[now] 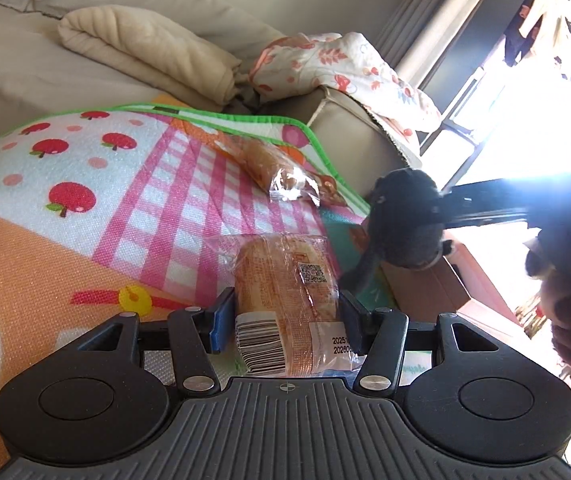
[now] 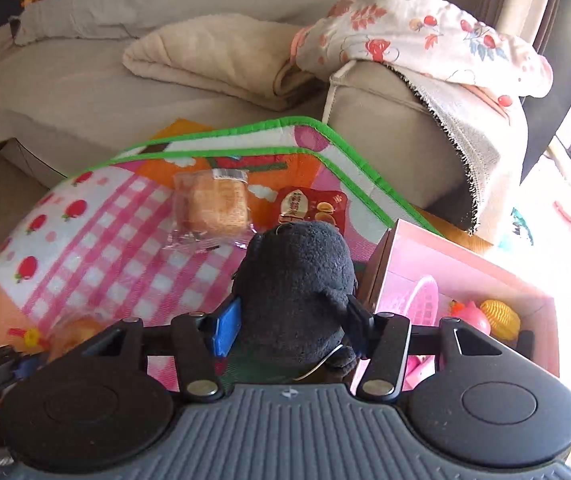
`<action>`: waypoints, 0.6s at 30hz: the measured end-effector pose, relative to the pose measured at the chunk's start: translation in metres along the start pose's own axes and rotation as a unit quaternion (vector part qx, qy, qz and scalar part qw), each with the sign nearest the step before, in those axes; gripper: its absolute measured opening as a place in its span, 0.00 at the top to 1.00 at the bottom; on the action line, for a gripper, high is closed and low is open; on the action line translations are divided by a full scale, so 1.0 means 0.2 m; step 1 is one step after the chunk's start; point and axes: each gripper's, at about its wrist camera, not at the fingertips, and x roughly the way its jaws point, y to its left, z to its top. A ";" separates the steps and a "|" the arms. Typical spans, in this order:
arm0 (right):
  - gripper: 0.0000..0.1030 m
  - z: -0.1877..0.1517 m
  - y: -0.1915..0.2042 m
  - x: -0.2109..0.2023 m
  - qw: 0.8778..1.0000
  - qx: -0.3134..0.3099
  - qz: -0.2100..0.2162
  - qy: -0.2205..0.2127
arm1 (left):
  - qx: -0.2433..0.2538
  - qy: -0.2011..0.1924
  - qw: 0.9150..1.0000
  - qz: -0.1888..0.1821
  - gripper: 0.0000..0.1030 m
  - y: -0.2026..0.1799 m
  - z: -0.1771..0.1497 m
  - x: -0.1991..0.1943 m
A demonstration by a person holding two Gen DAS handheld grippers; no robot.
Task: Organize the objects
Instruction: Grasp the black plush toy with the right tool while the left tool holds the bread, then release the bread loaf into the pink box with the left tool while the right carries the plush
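Left gripper [image 1: 283, 320]: its blue-padded fingers are pinching a wrapped bread roll [image 1: 281, 304] across its width, near the barcode end, just above the play mat [image 1: 45, 240].
Right gripper [image 2: 291, 328]: its fingers are squeezing a dark plush toy [image 2: 299, 280] at its lower body, with the head pointing toward 12 o'clock.
Wrapped bread roll: it is probably light and soft, and the clear film is likely making it slippery; a firm pinch could be crushing the crumb, so a moderate squeeze at mid-length seems safest.
Dark plush toy: it is looking light and very compressible, and the pile should be giving good friction; gripping the thick torso rather than a thin limb seems wise, since a limb could be slipping free.
Pink box [image 2: 461, 280]: it is sitting at about 3 o'clock of the plush in the right wrist view, with its lid off and already holding a pink basket [image 2: 421, 300] and small plastic toys, so it is probably serving as the toy destination.
Second bread packet [image 2: 213, 204]: it is lying on the mat at 11 o'clock of the plush, untouched.
Red snack pouch [image 2: 313, 208]: it is lying just beyond the plush head at 12 o'clock, partly hidden.
Sofa [image 2: 125, 92]: it is running behind the mat, carrying folded blankets.
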 end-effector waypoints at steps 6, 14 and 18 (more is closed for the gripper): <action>0.48 -0.39 -0.08 -0.34 0.987 0.082 0.131 -0.032 | 0.020 0.002 1.000 0.016 0.43 -0.04 0.00 0.01; 0.47 -0.86 -0.30 -0.36 0.963 0.216 0.153 -0.050 | 0.058 0.034 0.997 0.022 0.43 -0.28 -0.06 0.00; 0.24 -1.00 -0.35 -0.49 0.972 0.206 0.036 -0.110 | 0.095 0.053 0.994 0.008 0.43 -0.50 -0.07 0.03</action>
